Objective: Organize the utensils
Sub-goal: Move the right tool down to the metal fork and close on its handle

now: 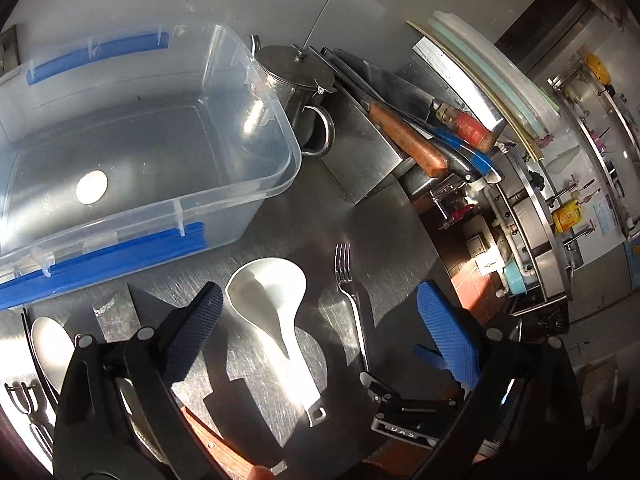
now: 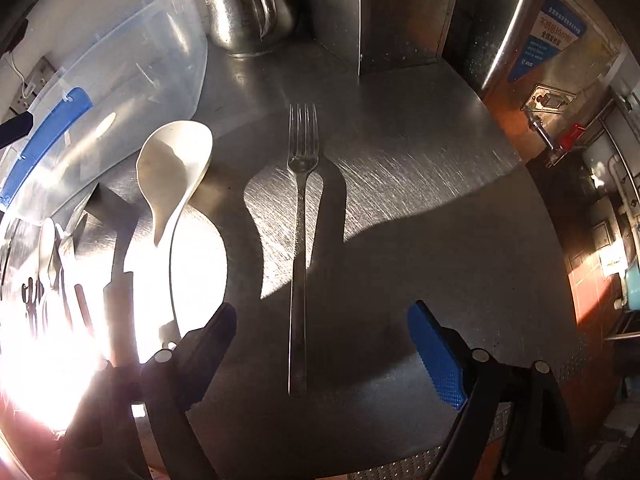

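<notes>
- Steel counter, brushed and scratched, harsh low sun with hard shadows across it; both grippers hang over it, pointing down.
- Left gripper: jaws spread wide, nothing between the pads. White rice paddle lies on the counter inside the gap, nearer the dark finger; no contact visible.
- Fork lies just right of the paddle, also within the left jaw span, tines pointing away from the gripper.
- Ahead and left of the left gripper: clear plastic bin with blue clip handles, open top, seems empty apart from a bright spot on the floor.
- Beyond the bin's far corner: lidded steel mug; right of it a steel knife block holding several knives with wooden, blue and red handles.
- Far left of the left gripper: spoon and other utensils, partly hidden by the finger.
- Right gripper: jaws wide apart, empty. Fork lies lengthwise straight ahead, handle end between the fingers, not touched.
- Paddle is left of the fork, apart from it; bin beyond that to the left; mug far ahead.
- Lower left of the right view is blown out by glare; utensils there unreadable.
</notes>
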The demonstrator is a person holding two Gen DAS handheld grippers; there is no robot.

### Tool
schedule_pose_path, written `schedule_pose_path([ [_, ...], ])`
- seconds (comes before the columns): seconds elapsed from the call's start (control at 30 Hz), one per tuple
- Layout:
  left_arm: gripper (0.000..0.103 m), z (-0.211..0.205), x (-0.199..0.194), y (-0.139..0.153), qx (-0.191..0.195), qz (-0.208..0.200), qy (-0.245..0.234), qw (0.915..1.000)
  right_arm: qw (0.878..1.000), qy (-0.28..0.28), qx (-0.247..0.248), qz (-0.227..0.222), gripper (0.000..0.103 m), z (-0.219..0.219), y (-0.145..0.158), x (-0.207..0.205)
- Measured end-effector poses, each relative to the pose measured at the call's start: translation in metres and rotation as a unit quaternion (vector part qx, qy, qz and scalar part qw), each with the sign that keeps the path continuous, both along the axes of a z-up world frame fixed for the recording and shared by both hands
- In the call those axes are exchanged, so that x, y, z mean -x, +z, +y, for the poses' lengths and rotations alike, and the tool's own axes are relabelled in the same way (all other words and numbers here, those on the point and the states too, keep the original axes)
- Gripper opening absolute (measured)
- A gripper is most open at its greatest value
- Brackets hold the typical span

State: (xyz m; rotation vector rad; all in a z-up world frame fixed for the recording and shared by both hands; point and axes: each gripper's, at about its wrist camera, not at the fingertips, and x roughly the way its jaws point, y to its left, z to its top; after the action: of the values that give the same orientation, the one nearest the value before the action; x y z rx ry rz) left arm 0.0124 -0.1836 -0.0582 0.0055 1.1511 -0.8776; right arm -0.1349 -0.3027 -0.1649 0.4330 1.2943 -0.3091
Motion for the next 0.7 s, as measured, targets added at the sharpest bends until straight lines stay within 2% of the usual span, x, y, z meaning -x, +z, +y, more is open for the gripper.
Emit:
schedule_pose_path([
  [0.1,0.09,-0.022,0.001,-0.008,-0.01,0.02,-0.004,0.9997,1.0,0.011,-0.01,0.003,0.085,-0.013,-0.007,-0.003],
  [0.23,0.088,-0.051,0.0,-0.025,-0.011,0.073,-0.012,0.9972,0.999,0.036,-0.036,0.002,0.085,-0.018,-0.012,-0.009],
  [0.47,0.088,-0.085,0.002,-0.043,-0.027,0.106,-0.038,0.9932,0.995,0.092,0.029,0.038,0.084,-0.007,-0.017,-0.019],
  [0.53,0.088,-0.089,0.002,-0.047,-0.031,0.116,-0.042,0.9919,0.995,0.089,0.029,0.037,0.084,-0.007,-0.016,-0.018],
  [0.6,0.088,-0.092,0.003,-0.05,-0.033,0.12,-0.045,0.9912,0.995,0.083,0.028,0.038,0.087,-0.009,-0.017,-0.018],
  [0.67,0.088,-0.092,0.002,-0.05,-0.032,0.121,-0.047,0.991,0.996,0.068,0.024,0.044,0.098,-0.013,-0.023,-0.017],
  [0.7,0.088,-0.091,0.002,-0.05,-0.032,0.121,-0.048,0.991,0.997,0.063,0.024,0.042,0.098,-0.013,-0.024,-0.017],
])
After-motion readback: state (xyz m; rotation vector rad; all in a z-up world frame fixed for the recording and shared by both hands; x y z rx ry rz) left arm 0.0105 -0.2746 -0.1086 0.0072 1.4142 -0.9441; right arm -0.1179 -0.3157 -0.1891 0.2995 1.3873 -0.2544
